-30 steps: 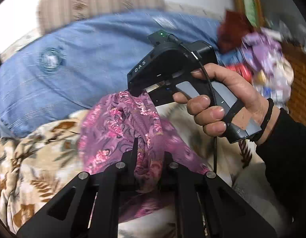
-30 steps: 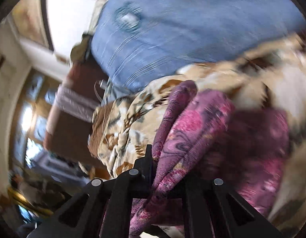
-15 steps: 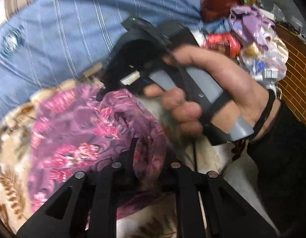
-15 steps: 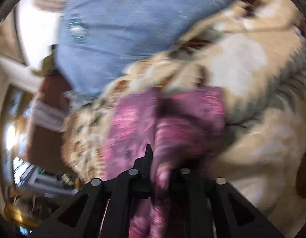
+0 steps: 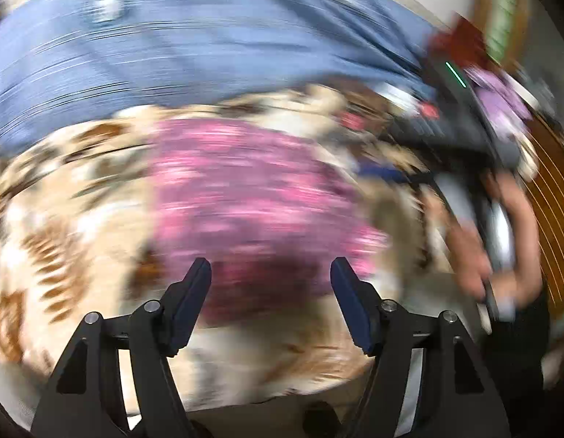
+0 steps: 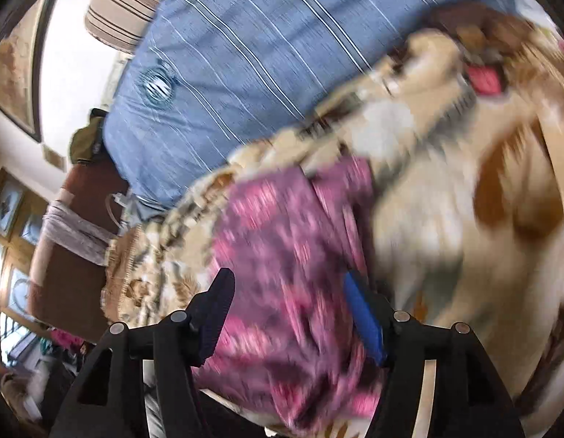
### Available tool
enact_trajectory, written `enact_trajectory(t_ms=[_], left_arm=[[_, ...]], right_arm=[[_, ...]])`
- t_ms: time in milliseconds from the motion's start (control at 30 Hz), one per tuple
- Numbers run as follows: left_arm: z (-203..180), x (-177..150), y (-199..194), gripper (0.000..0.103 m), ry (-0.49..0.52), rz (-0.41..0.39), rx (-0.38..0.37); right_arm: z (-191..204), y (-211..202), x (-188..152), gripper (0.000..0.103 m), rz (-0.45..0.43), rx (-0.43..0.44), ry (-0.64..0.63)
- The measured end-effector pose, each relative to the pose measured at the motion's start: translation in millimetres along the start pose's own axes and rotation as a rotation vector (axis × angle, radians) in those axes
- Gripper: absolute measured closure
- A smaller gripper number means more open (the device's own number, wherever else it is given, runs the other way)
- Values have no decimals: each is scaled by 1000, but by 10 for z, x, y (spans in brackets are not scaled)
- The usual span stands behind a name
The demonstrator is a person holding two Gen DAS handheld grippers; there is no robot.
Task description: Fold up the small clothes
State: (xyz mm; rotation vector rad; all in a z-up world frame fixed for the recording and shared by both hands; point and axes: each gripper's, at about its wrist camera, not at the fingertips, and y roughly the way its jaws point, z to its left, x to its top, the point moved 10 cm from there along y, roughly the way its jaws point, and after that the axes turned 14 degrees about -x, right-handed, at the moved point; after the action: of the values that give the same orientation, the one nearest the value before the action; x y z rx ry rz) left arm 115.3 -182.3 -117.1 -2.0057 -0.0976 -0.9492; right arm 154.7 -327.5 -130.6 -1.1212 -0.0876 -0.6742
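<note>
A small pink and purple floral garment (image 5: 252,197) lies folded on a cream and brown leaf-print blanket (image 5: 62,226). My left gripper (image 5: 271,273) is open and empty just in front of the garment's near edge. My right gripper (image 6: 287,288) is open, its fingers astride the garment (image 6: 282,255), not holding it. In the left wrist view the right gripper's body and the hand on it (image 5: 475,168) are at the right, off the garment. Both views are motion-blurred.
A blue striped cushion (image 5: 194,43) lies behind the blanket. A heap of mixed clothes (image 5: 497,102) sits at the far right by a brown wall. In the right wrist view a brown chair (image 6: 70,241) stands left of the bed.
Both grippers have opened and let go of the garment, which now lies flat on the blanket. Both have drawn back from it; the right hand has moved off to the right.
</note>
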Motion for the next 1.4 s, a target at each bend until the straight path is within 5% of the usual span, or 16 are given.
enact_trajectory(t_ms=[100, 233, 267, 400, 500, 600, 633, 767, 900, 1000, 1033, 1067, 1200, 1400], left_arm=[[374, -196, -40, 35, -38, 26, 90], [413, -395, 63, 33, -34, 35, 44], [366, -387, 128, 33, -17, 40, 37], [239, -440, 217, 33, 35, 73, 6], [263, -490, 349, 33, 68, 96, 64], [254, -435, 421, 33, 94, 98, 82], [249, -414, 415, 33, 90, 99, 84], [199, -377, 322, 33, 103, 79, 83], [272, -428, 365, 33, 97, 92, 77], [351, -451, 457, 33, 35, 103, 43], [389, -449, 475, 35, -3, 95, 25], [412, -443, 481, 42, -38, 86, 4], [355, -439, 407, 86, -134, 71, -97], [737, -711, 606, 92, -418, 98, -254]], right_arm=[[-80, 251, -242, 44, 19, -33, 7], [-83, 432, -265, 92, 27, -137, -62], [-111, 419, -271, 94, 22, -152, -60], [-182, 199, -327, 95, -27, -254, -73], [-289, 376, -434, 95, -1, -317, -86], [-325, 446, -418, 87, 21, -264, -62], [-312, 350, -394, 83, 1, -242, -47], [-160, -135, -490, 40, -69, -104, 8], [-151, -217, -833, 40, -48, -145, -19], [-181, -26, -960, 55, -6, -223, -55], [-191, 14, -974, 68, -5, -238, -62], [-223, 45, -983, 83, 2, -263, -65], [-228, -108, -993, 92, -26, -315, -101], [-420, 303, -1100, 94, 83, -433, -136]])
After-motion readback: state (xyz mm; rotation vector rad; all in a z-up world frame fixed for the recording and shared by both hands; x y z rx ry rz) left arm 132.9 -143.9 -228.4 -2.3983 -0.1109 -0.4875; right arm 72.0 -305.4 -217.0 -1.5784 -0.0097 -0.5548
